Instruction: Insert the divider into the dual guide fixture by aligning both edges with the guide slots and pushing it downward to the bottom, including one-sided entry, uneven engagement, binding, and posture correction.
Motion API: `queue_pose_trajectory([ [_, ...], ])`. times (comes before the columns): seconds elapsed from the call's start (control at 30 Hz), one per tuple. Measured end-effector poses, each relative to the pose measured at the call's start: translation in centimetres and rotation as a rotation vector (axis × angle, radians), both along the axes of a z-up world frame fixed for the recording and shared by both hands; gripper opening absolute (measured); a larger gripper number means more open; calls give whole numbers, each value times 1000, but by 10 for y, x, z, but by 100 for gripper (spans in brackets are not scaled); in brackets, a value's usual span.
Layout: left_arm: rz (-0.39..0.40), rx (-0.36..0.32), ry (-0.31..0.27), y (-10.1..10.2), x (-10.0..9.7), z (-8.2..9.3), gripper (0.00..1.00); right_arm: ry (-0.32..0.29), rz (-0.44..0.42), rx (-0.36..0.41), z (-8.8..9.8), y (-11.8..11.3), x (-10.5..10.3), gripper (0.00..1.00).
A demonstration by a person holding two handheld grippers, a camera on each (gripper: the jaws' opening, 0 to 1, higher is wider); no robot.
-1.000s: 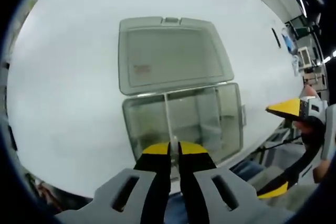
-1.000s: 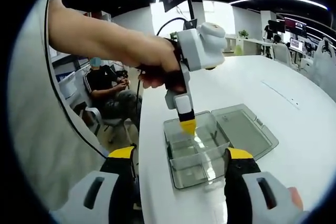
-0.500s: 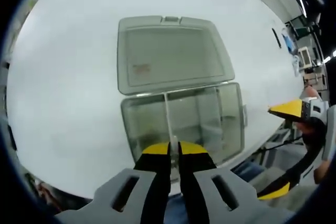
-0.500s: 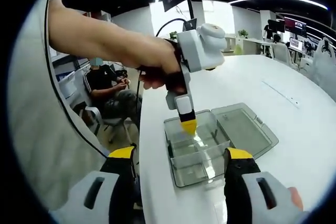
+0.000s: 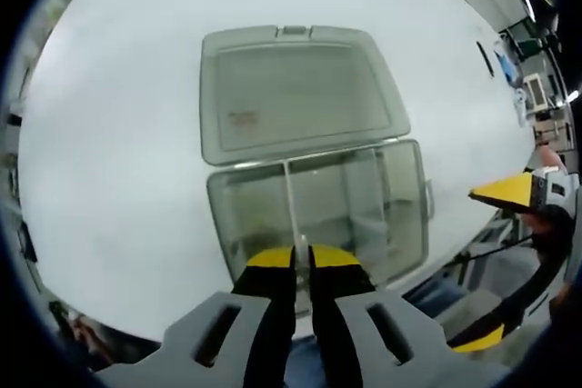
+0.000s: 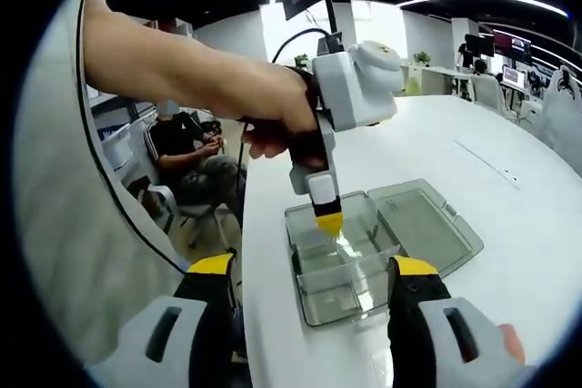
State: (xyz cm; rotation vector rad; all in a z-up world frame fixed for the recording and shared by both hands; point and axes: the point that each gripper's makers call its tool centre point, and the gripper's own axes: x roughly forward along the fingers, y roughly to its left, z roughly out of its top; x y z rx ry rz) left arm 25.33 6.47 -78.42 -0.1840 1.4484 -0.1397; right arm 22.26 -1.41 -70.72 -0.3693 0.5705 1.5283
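A clear plastic box (image 5: 382, 215) sits on the white table with its lid (image 5: 296, 93) laid open flat beyond it. The thin clear divider (image 5: 292, 197) appears edge-on, running from the hinge wall toward me. My left gripper (image 5: 302, 256) is shut on its near top edge. How deep the divider sits cannot be told. In the right gripper view, the left gripper (image 6: 328, 223) points its yellow tips down into the box (image 6: 350, 293), held by a hand. My right gripper (image 6: 314, 270) hangs open and empty in front of the box, and it also shows off the table edge (image 5: 509, 193).
The white table (image 5: 118, 134) stretches wide around the box, and its edge (image 6: 250, 252) runs close beside the box. The person's bare forearm (image 6: 182, 70) reaches across from the left. Another person sits on a chair (image 6: 186, 156) behind, off the table.
The left gripper has shifted slightly, its yellow tips a touch lower over the box, still shut on the divider. The right gripper has stayed open and still.
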Motion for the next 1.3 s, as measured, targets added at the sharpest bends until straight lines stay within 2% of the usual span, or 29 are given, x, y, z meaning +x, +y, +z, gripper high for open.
queue_pose_trajectory([
  [1.3, 15, -17, 18, 0, 1, -1, 1, 3, 13, -4, 0, 4, 3, 64],
])
